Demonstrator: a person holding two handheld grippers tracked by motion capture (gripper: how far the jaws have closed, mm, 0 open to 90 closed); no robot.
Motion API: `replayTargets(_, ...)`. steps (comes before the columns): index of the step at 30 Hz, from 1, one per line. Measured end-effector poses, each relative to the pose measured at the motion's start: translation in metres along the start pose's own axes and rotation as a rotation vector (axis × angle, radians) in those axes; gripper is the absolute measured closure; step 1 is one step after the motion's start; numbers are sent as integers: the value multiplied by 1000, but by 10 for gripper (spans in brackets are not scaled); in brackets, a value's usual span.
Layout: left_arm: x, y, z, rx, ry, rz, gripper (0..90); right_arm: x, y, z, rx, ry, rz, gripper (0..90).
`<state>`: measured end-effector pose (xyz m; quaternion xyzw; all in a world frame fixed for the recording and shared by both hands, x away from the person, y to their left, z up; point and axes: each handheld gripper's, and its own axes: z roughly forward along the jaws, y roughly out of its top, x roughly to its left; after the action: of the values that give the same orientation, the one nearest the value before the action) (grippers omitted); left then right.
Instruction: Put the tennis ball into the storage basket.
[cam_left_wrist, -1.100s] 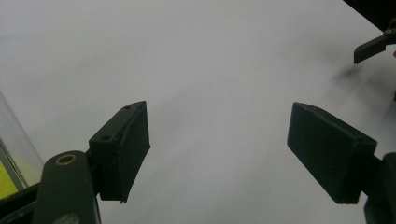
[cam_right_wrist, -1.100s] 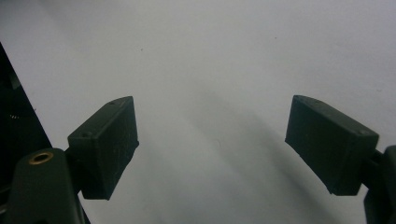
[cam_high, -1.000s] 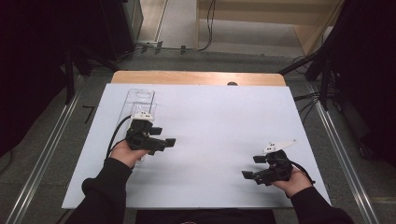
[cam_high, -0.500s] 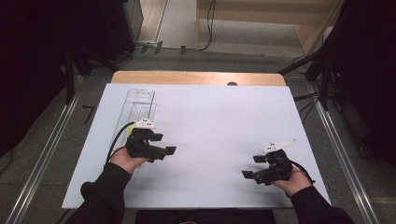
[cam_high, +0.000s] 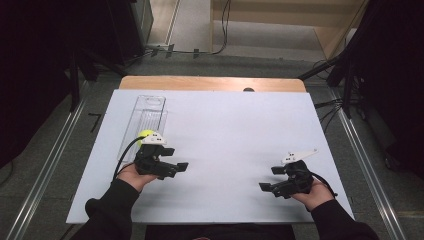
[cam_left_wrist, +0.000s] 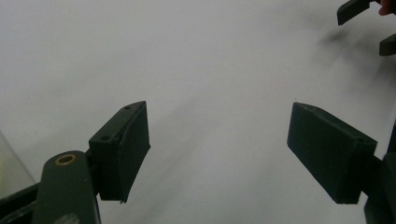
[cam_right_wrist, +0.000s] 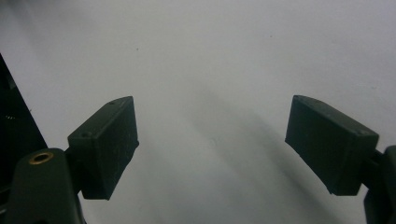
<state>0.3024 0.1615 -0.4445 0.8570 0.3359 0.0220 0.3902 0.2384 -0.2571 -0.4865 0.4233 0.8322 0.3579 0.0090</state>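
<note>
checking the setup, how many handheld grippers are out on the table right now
2. The left gripper is at the near left of the white table, beside a clear plastic tray. The right gripper is at the near right. Both have jaws apart, holding nothing.

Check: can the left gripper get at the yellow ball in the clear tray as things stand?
Probably yes. The left gripper sits right beside the ball, jaws open and empty, but they point away from the tray, so the hand would have to turn back first.
</note>
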Motion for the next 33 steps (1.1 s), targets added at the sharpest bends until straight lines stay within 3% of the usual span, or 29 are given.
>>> replayTargets(33,-2,-28,-8,19,-50,50,212,0,-1,0,3,-12,10,149)
